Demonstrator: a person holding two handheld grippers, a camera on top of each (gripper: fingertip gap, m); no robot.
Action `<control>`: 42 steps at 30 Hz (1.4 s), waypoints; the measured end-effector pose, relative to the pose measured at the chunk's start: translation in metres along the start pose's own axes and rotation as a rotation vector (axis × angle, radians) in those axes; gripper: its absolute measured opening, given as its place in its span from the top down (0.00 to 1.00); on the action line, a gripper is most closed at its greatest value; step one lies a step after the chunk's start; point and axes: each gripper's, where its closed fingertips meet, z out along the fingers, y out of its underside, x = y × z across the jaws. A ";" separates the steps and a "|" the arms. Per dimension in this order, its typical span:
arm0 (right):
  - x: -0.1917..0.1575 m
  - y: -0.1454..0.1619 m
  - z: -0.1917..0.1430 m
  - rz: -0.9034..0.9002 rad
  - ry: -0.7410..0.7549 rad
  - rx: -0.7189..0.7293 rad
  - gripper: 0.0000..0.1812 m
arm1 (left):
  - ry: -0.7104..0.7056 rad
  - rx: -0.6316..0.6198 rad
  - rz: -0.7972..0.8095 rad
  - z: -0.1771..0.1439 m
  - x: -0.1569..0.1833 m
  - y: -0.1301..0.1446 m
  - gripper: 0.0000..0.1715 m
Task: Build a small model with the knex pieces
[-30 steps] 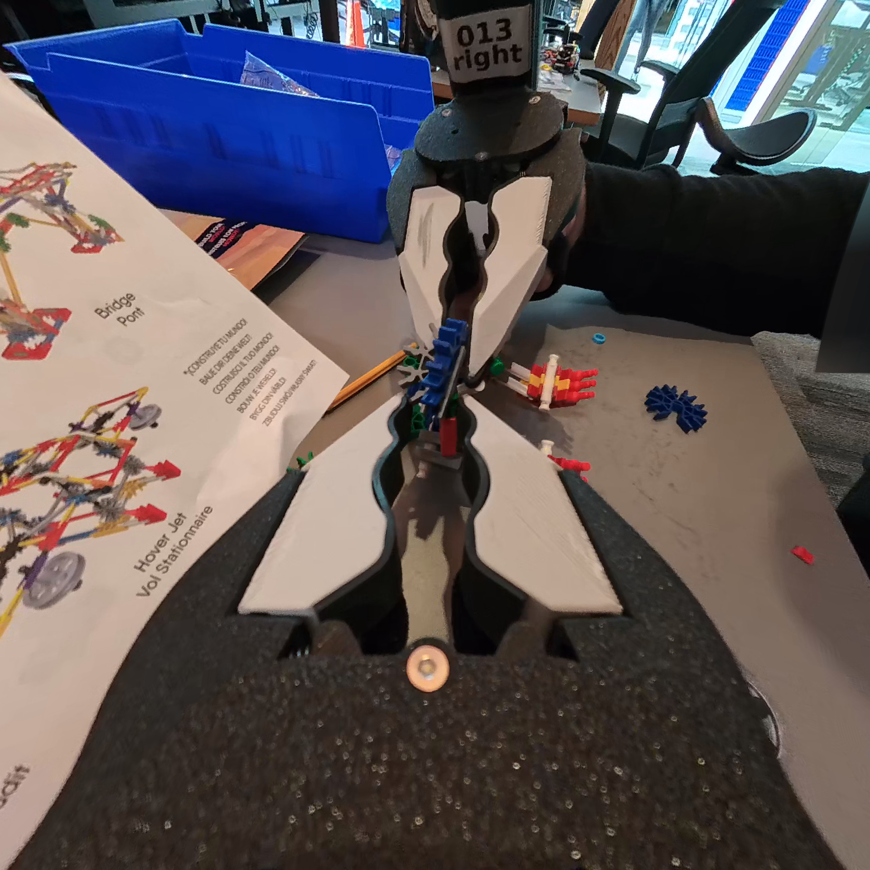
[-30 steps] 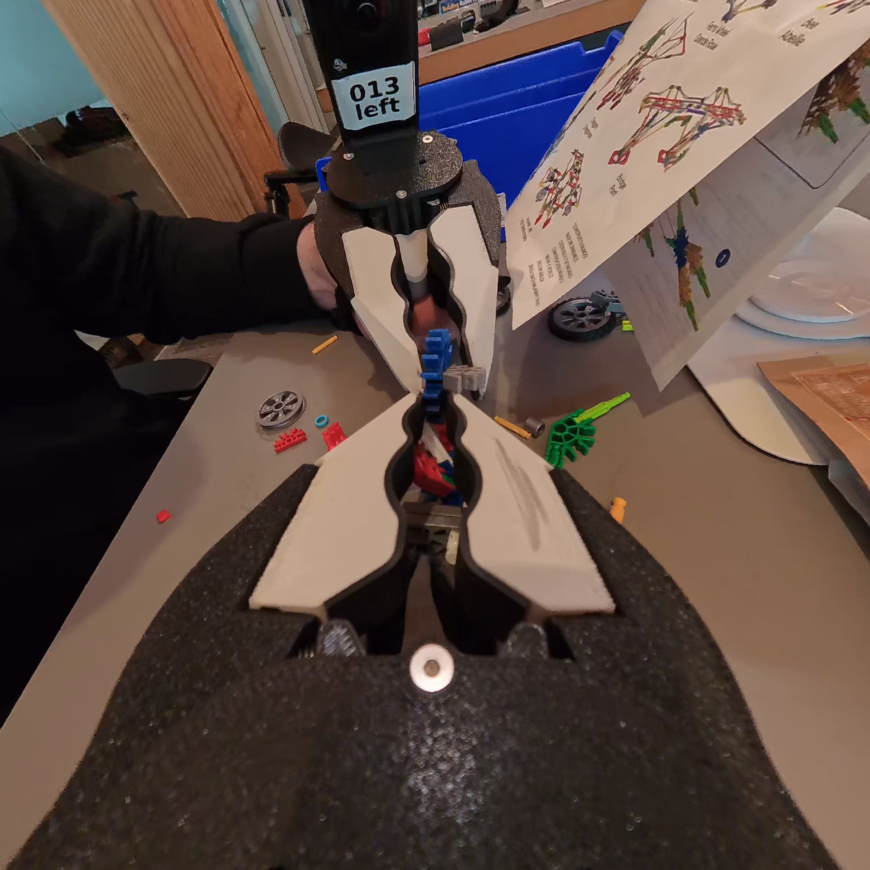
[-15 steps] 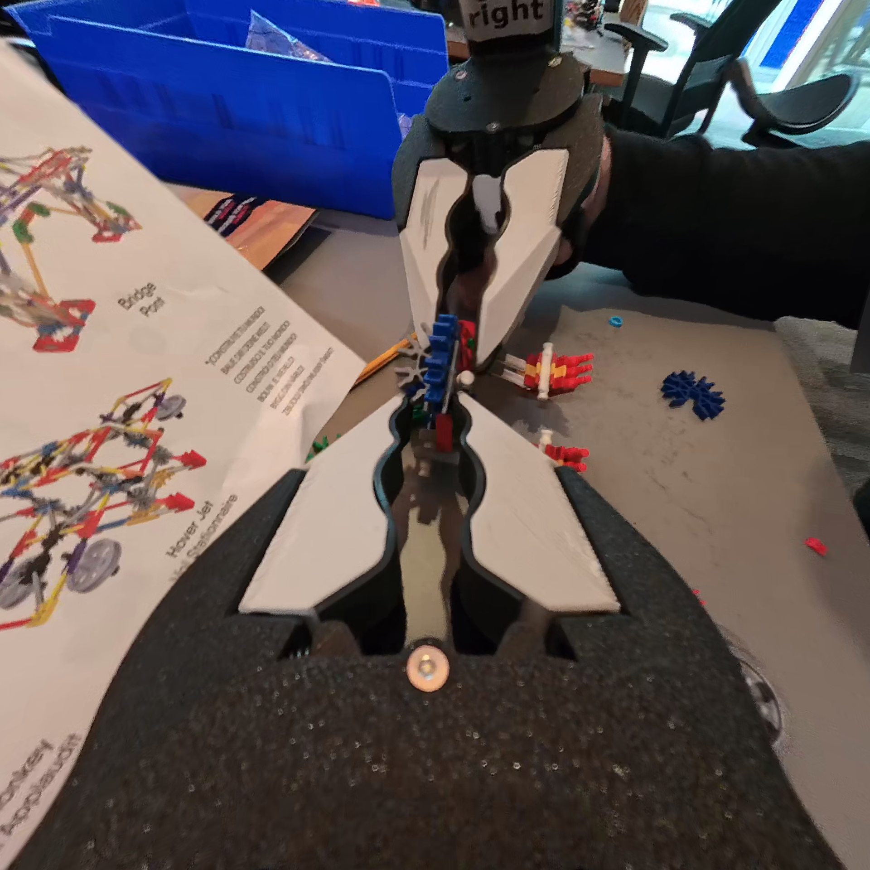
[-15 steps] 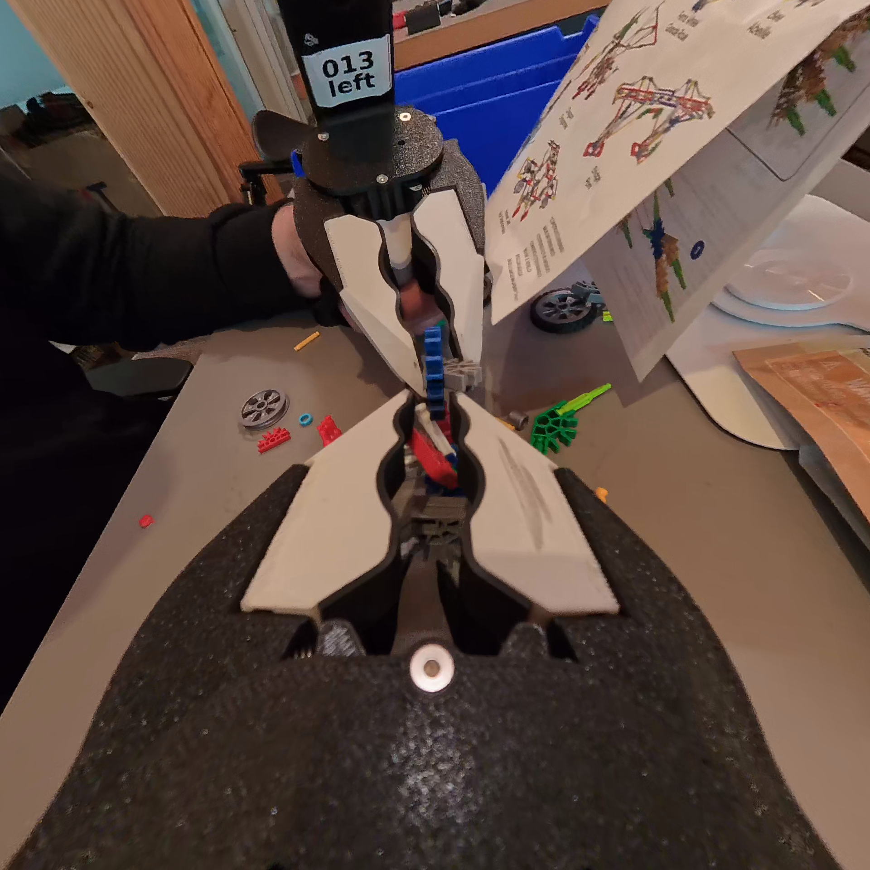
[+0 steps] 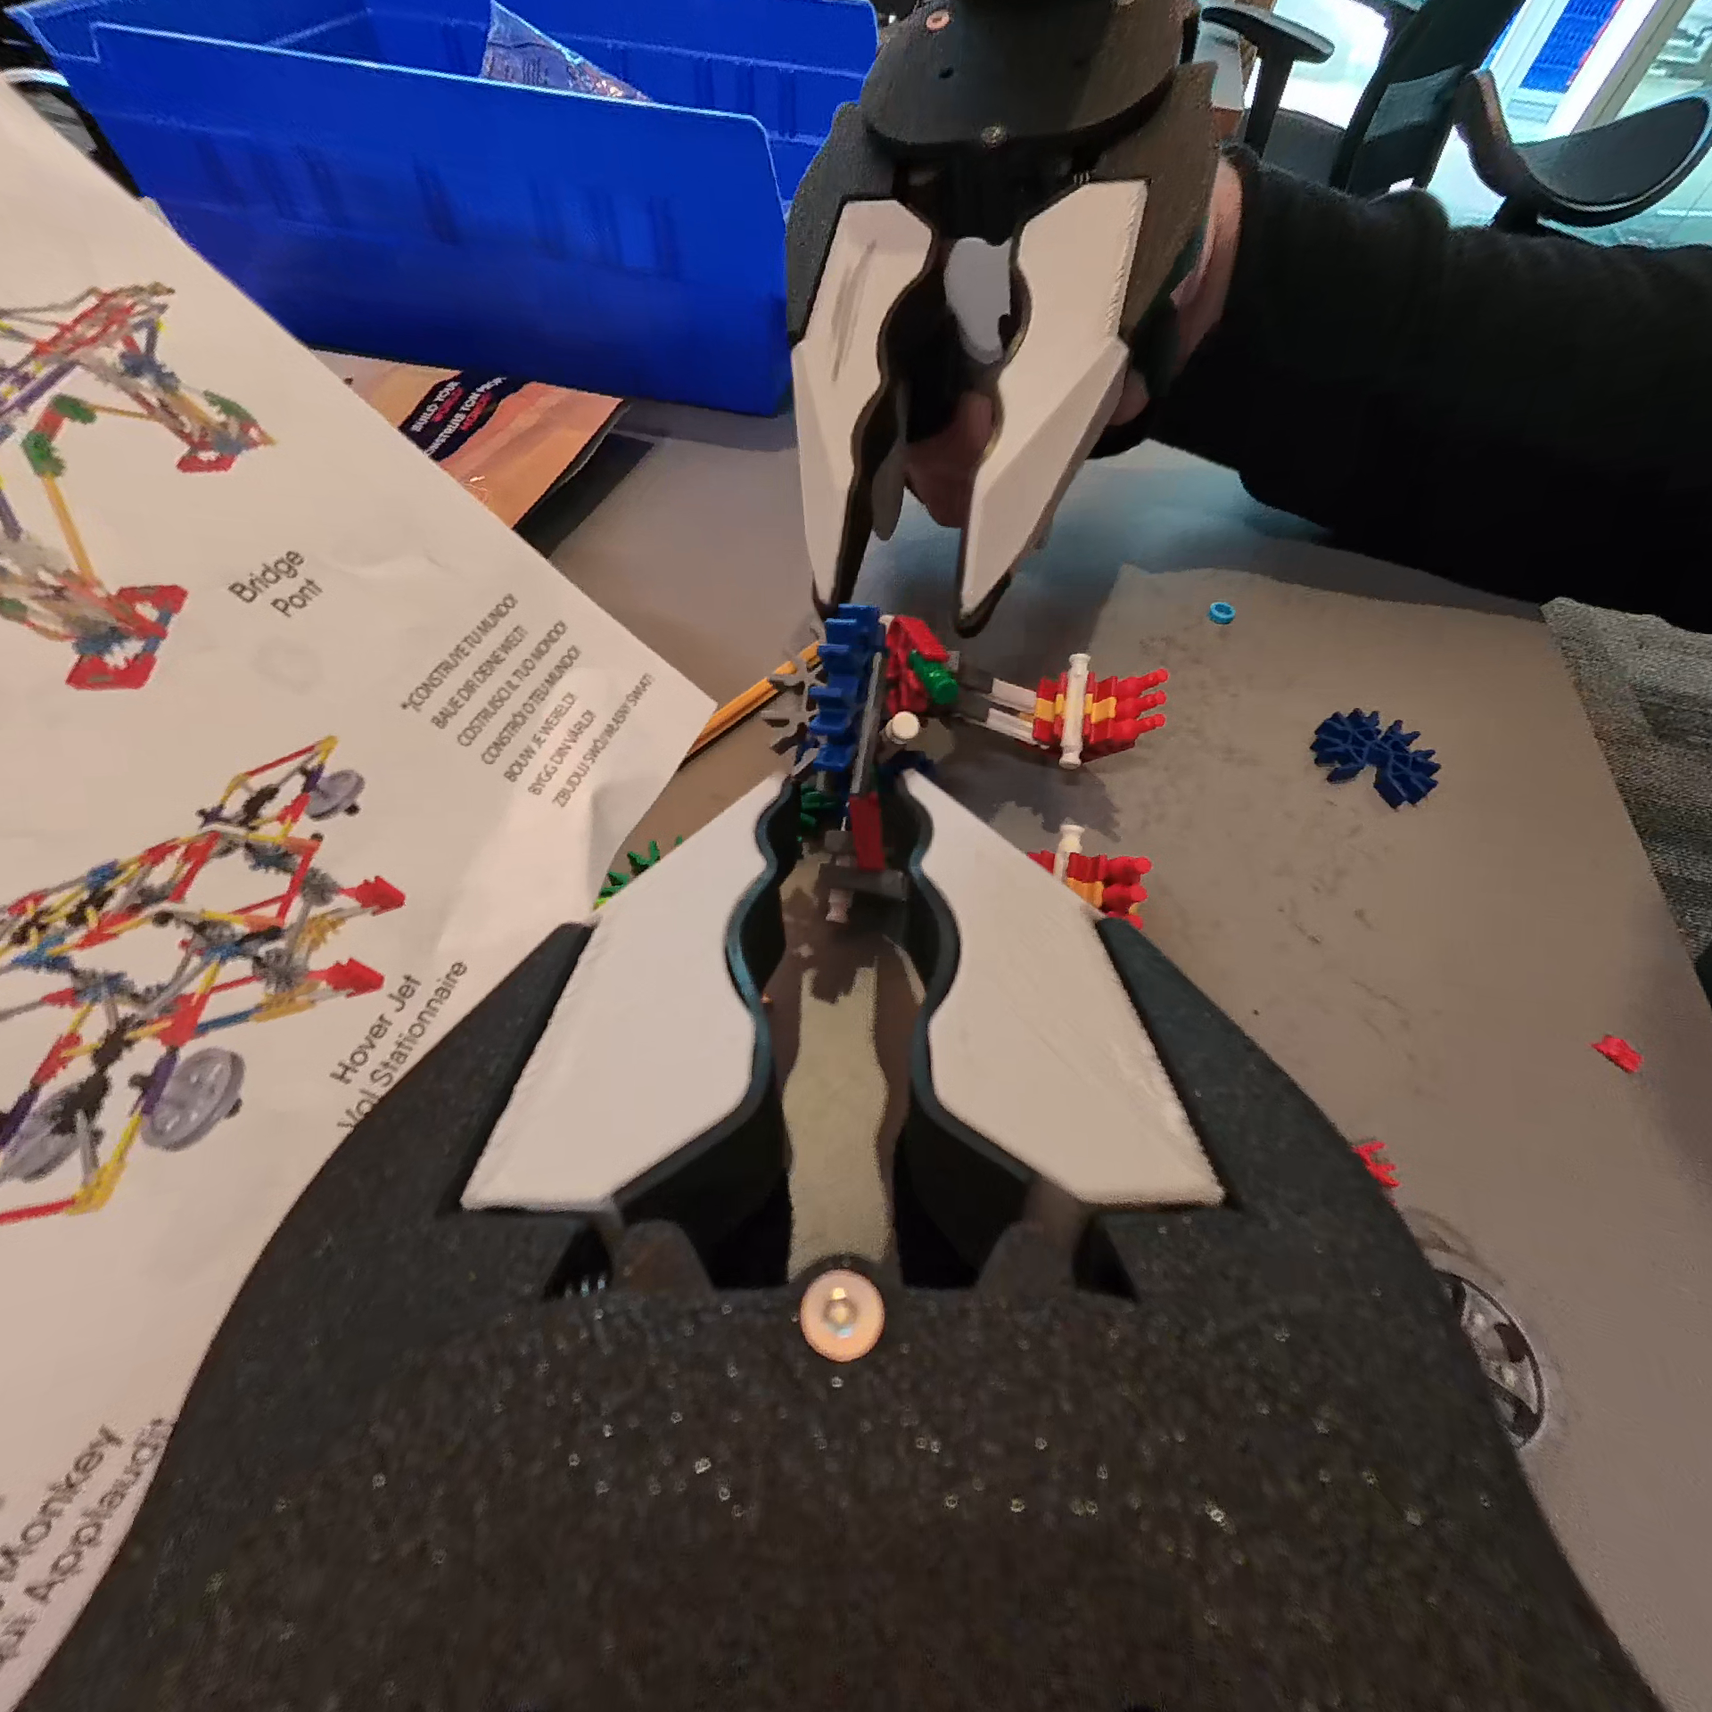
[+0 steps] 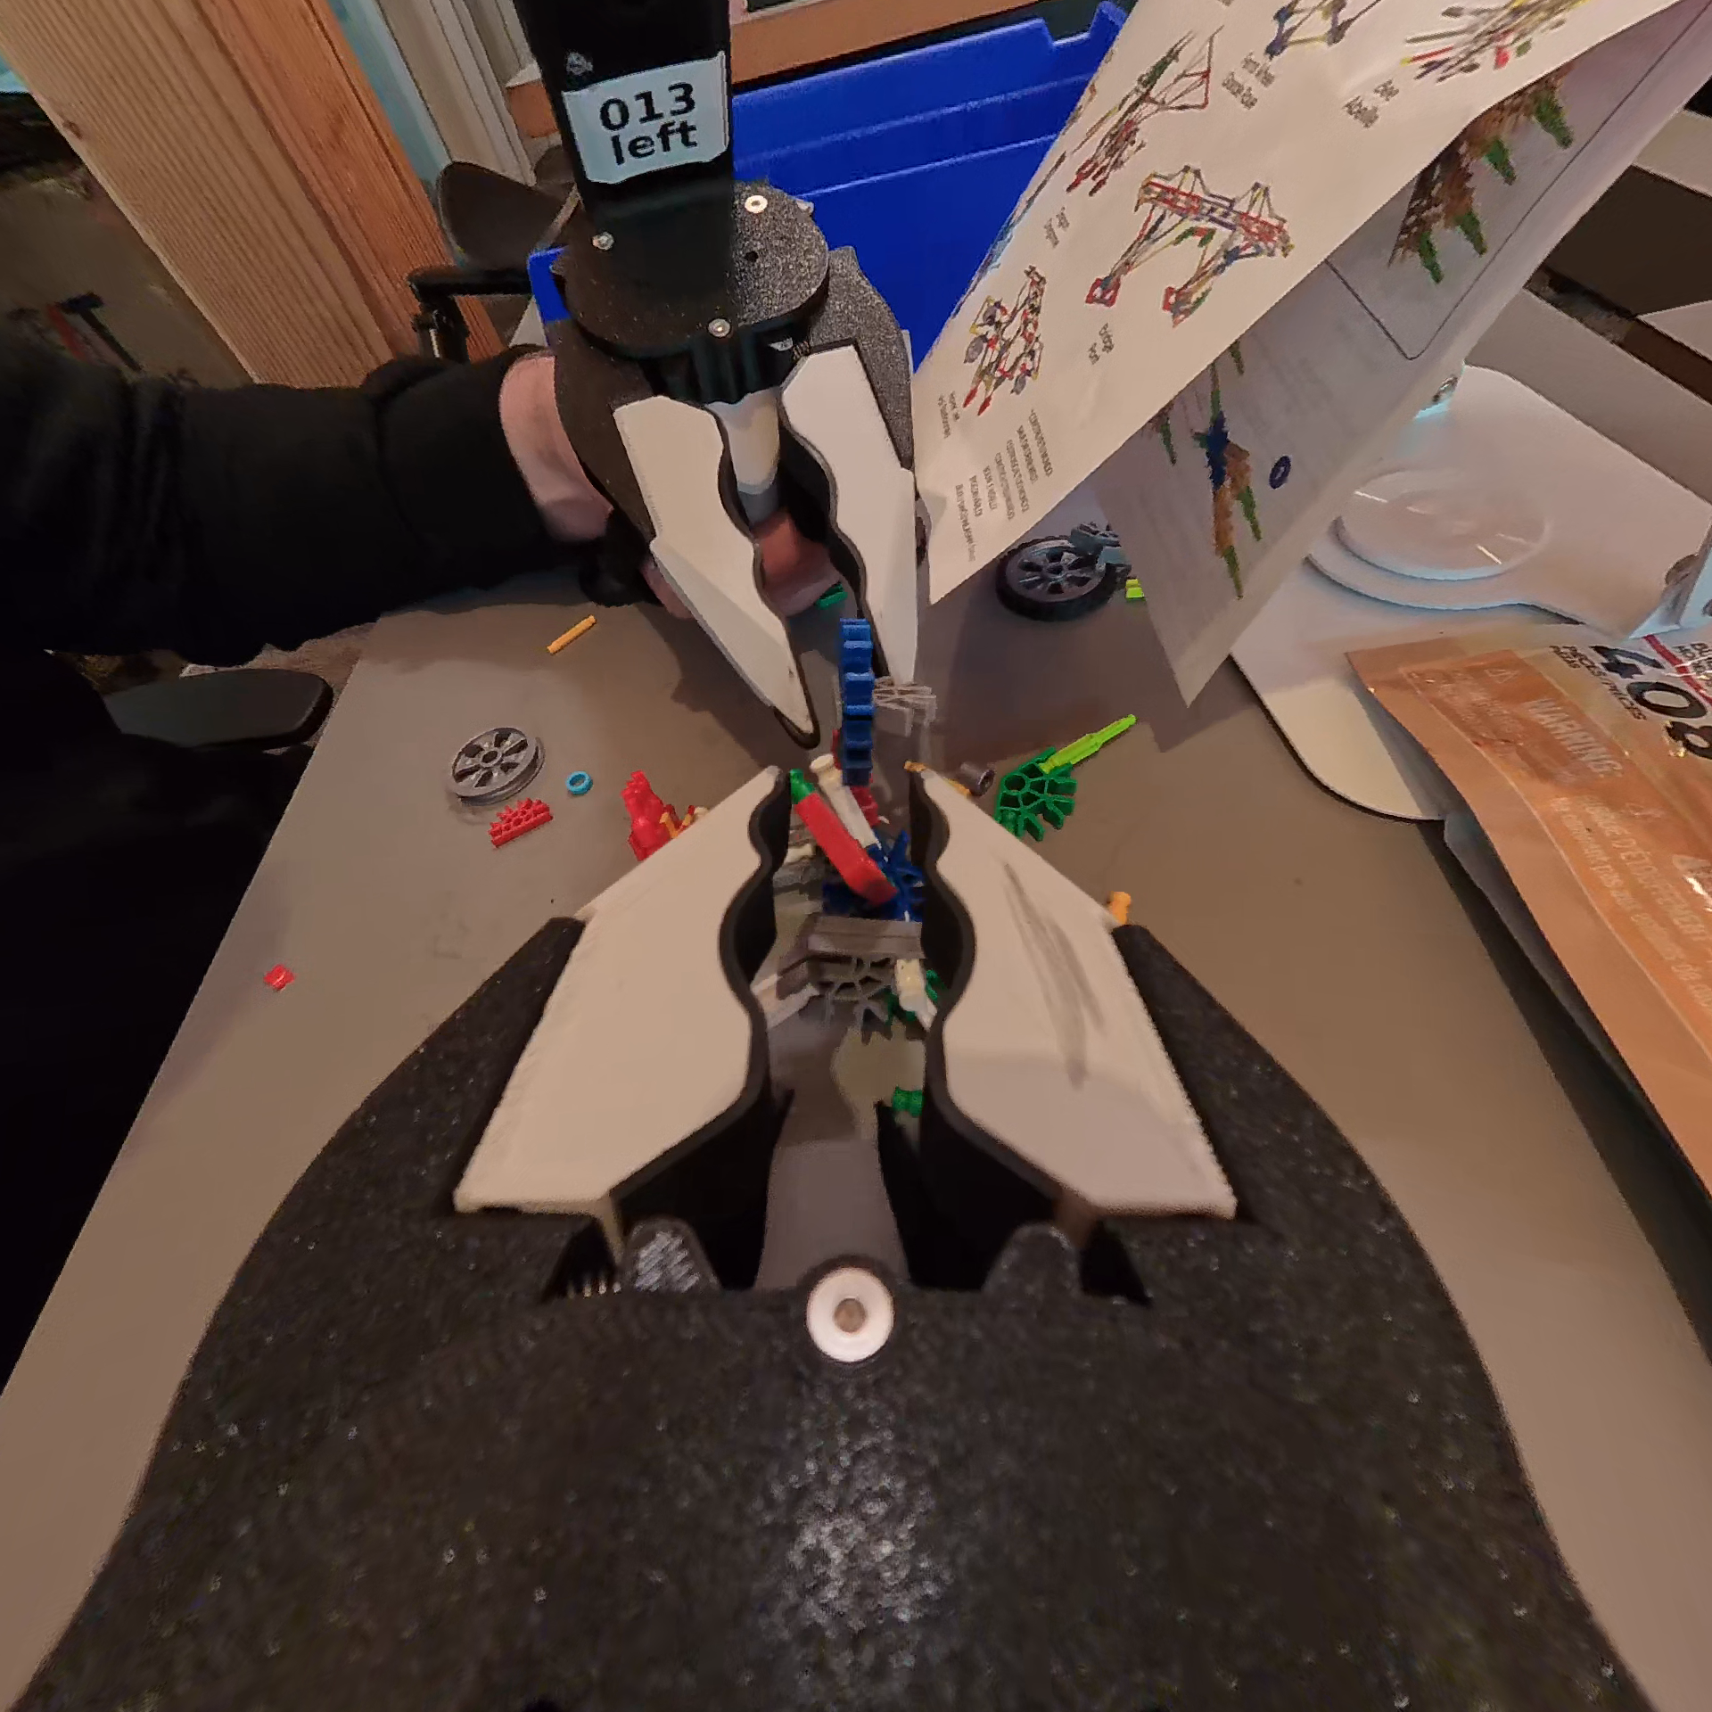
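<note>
While the left tool [image 5: 849, 787] stays out of the talk no longer, see it pinched nearly shut on the model [image 5: 848, 704], a small cluster of blue gear, red rod and grey connectors lifted just off the table [image 5: 1297, 926]. Right tool [image 6: 845, 783] faces it, fingers parted, tips just over the model and gripping nothing! Loose red pieces [image 5: 1102, 709] lie beside the model, unattached; a picture sheet [image 5: 278, 741] leans nearby.

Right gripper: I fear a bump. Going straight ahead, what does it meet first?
Probably the blue toothed piece of the toy assembly between the right gripper and left gripper; depth is unclear.
</note>
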 end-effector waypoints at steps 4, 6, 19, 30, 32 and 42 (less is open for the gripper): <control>0.000 0.009 0.004 -0.032 0.022 -0.062 0.86 | -0.005 0.002 0.016 0.002 0.001 0.000 0.90; 0.000 0.015 0.008 -0.046 0.029 -0.096 0.86 | -0.012 -0.005 0.022 0.004 0.000 0.001 0.90; 0.005 0.013 0.009 0.029 0.022 -0.073 0.95 | -0.040 -0.007 0.047 0.007 -0.001 -0.002 0.95; 0.010 0.013 0.008 0.165 0.008 -0.052 0.94 | -0.019 0.000 0.037 0.008 0.000 -0.002 0.93; 0.009 0.015 0.009 0.150 0.011 -0.070 0.91 | -0.043 -0.012 0.047 0.009 -0.002 -0.001 0.88; 0.018 0.016 0.010 0.038 0.112 -0.104 0.89 | -0.073 -0.006 0.056 0.012 -0.006 -0.006 0.91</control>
